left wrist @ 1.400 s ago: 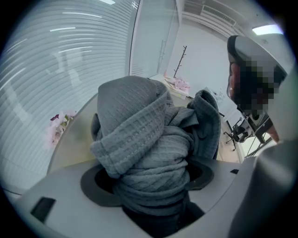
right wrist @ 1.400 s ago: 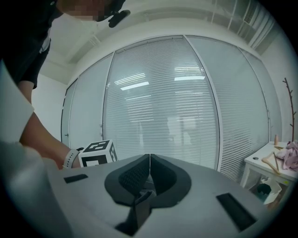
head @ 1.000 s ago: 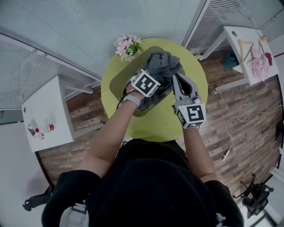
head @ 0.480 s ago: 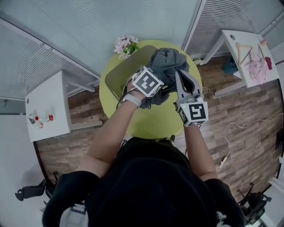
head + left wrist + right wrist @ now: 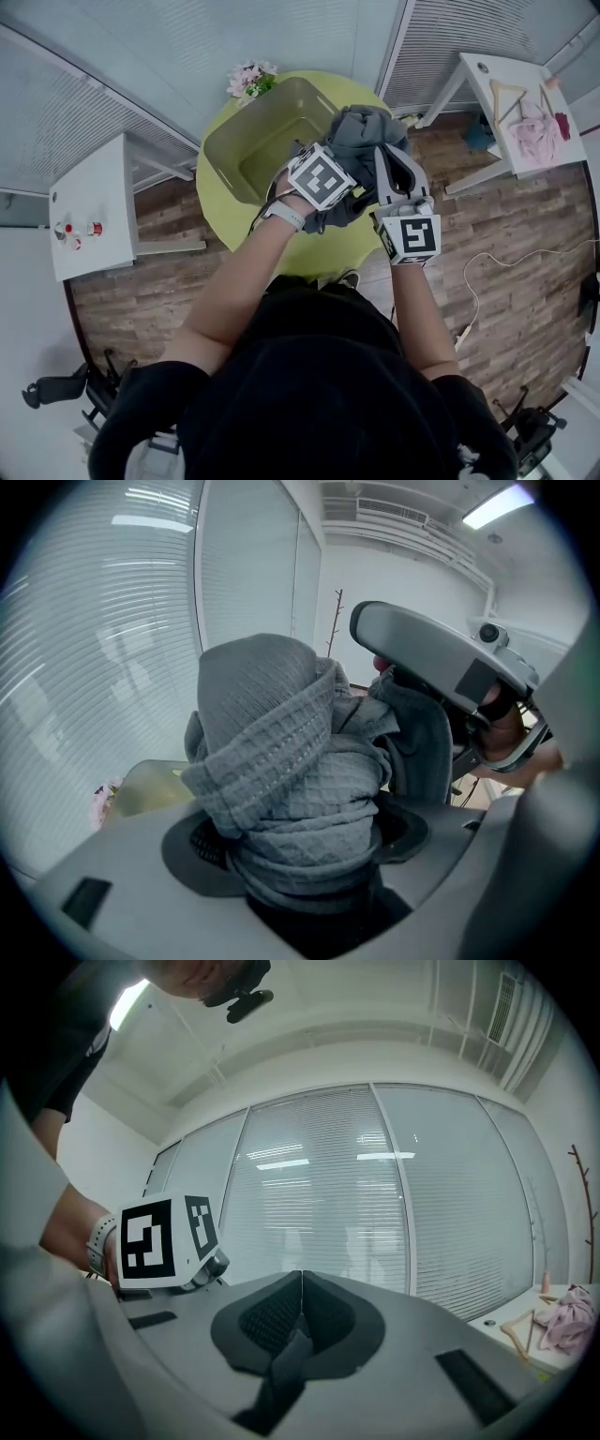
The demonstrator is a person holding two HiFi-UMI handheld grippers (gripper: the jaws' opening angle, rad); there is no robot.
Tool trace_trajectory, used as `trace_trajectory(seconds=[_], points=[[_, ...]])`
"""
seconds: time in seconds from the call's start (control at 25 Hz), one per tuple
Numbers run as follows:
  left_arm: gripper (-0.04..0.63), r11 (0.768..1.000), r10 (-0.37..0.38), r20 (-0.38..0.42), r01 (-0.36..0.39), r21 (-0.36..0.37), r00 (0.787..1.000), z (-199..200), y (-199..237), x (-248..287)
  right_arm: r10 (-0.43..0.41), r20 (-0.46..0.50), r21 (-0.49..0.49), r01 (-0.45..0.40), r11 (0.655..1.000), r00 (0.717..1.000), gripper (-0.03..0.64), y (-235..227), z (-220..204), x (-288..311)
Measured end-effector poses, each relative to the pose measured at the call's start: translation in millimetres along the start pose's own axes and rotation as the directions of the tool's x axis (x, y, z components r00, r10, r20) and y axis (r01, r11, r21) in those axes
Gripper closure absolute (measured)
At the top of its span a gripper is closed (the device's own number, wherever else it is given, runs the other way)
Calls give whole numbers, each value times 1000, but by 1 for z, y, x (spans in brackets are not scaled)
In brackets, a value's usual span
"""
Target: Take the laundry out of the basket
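In the head view, the marker cube [image 5: 322, 175] and the grey laundry [image 5: 361, 136] cover the fingers [image 5: 401, 829] of the left gripper [image 5: 300, 844]. At nine o'clock, the items [image 5: 75, 230] on the white counter [image 5: 103, 187] are too small to identify. The near corner of the basket [image 5: 246, 131] lies behind the cube.

one camera overhead, one on each tongs
head view looks down on the tabletop [image 5: 220, 197]; left tongs [image 5: 300, 841] view sits tight behind the grey cloth [image 5: 281, 752]; right tongs [image 5: 298, 1283] view tilts up at the blinds [image 5: 319, 1194], left tongs' cube at 9 o'clock.

Bright, even indoor light; heavy fisheye warp at edges
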State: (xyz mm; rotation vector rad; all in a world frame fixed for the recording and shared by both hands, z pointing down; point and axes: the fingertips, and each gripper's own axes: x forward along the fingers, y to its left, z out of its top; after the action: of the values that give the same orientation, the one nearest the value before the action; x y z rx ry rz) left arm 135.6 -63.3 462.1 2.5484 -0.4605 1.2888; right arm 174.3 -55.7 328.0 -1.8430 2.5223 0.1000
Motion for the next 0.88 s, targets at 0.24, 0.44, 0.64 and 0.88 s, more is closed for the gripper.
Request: trace_trajectory(seconds=[0.24,0.44,0.64,0.88], points=[[233,999,-13,-37,12,-30,999,-11,-36,21,14,-26,19,-13,1000,1000,594,-13,-17,-31],[233,999,-16,-58,13,-45,998,-29,-57,42,12,-56,39,-10,999,998,594,-20,-36,-54],[233,996,-53,-101,46,-74,993,-54,-78,60,1,-95,51,4,999,995,594,-24,-58,-69],[233,993,-36,-112,23,-114,993,-84,-76,86,25,-129,64,-17,998,991,594,-21,-83,-71]])
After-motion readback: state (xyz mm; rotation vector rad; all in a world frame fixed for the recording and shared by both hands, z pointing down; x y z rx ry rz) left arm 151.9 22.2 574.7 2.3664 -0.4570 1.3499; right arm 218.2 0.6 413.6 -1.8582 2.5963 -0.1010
